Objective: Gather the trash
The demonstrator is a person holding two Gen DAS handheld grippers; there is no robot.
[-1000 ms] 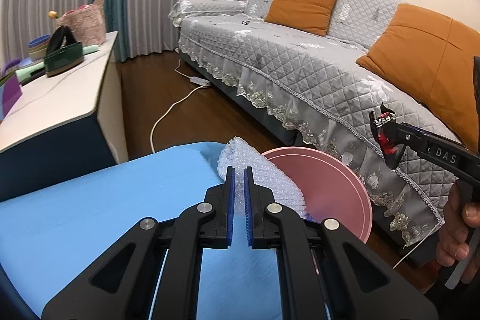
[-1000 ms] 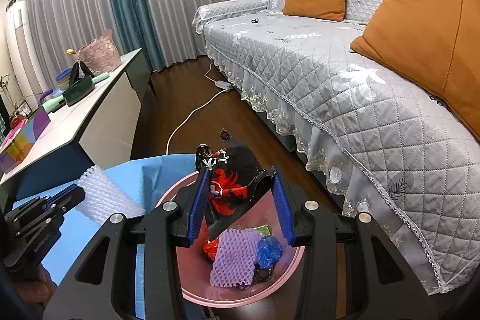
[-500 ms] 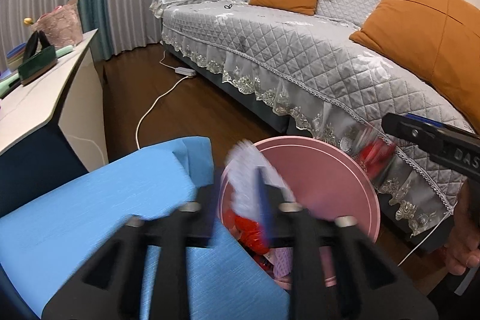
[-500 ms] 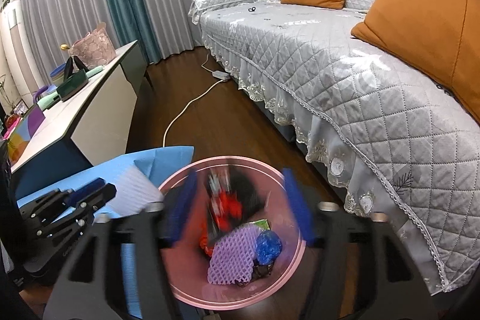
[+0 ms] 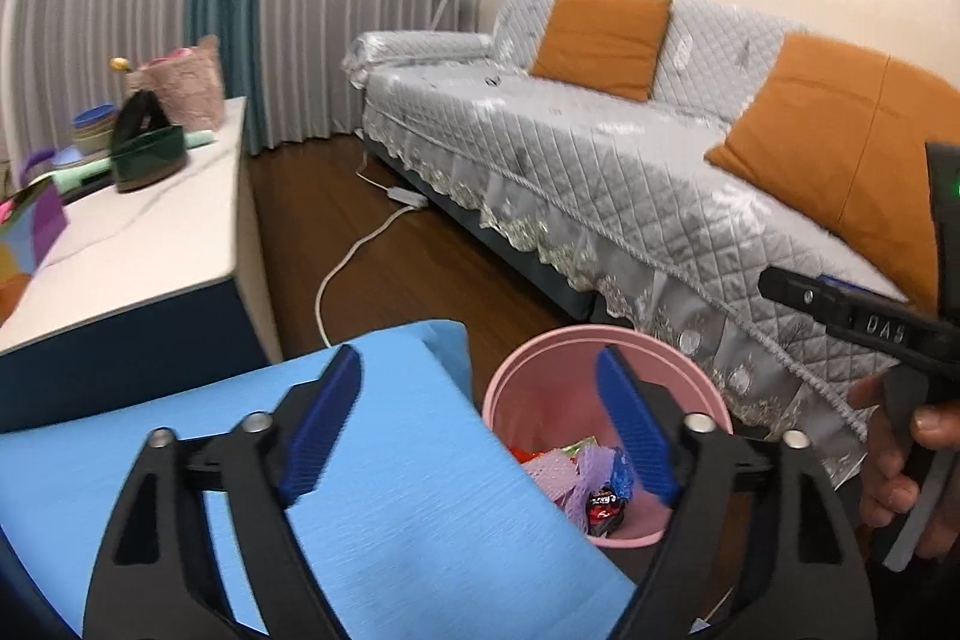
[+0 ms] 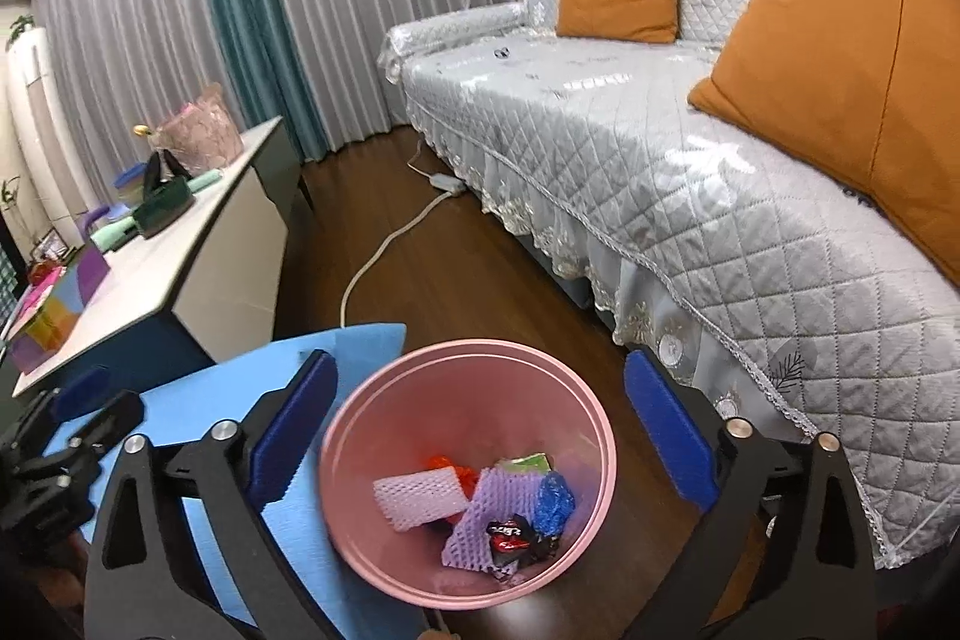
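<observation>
A pink bin point(image 6: 468, 466) stands on the wood floor beside the blue table point(image 6: 210, 400). Inside lie a white foam net point(image 6: 420, 496), a purple foam net point(image 6: 474, 520), a black-and-red wrapper point(image 6: 510, 532), a blue wrapper point(image 6: 555, 505) and a green scrap. My right gripper point(image 6: 480, 430) hangs over the bin, its jaws opening wide with nothing held between them. My left gripper point(image 5: 480, 430) hovers at the table's edge next to the bin point(image 5: 606, 382), jaws also opening and bare. In the left wrist view the right gripper's finger point(image 5: 852, 310) and a hand point(image 5: 900, 466) show at the right.
A grey quilted sofa point(image 6: 690, 172) with orange cushions point(image 6: 840, 58) runs close along the bin's right. A white cord point(image 6: 384, 244) trails over the floor. A low white cabinet point(image 6: 180, 244) at left carries a pink basket, bowls and a dark green holder.
Both grippers opened. The white foam net left the left gripper and the black-and-red wrapper left the right one; both now lie in the bin. The left gripper rose and drew back.
</observation>
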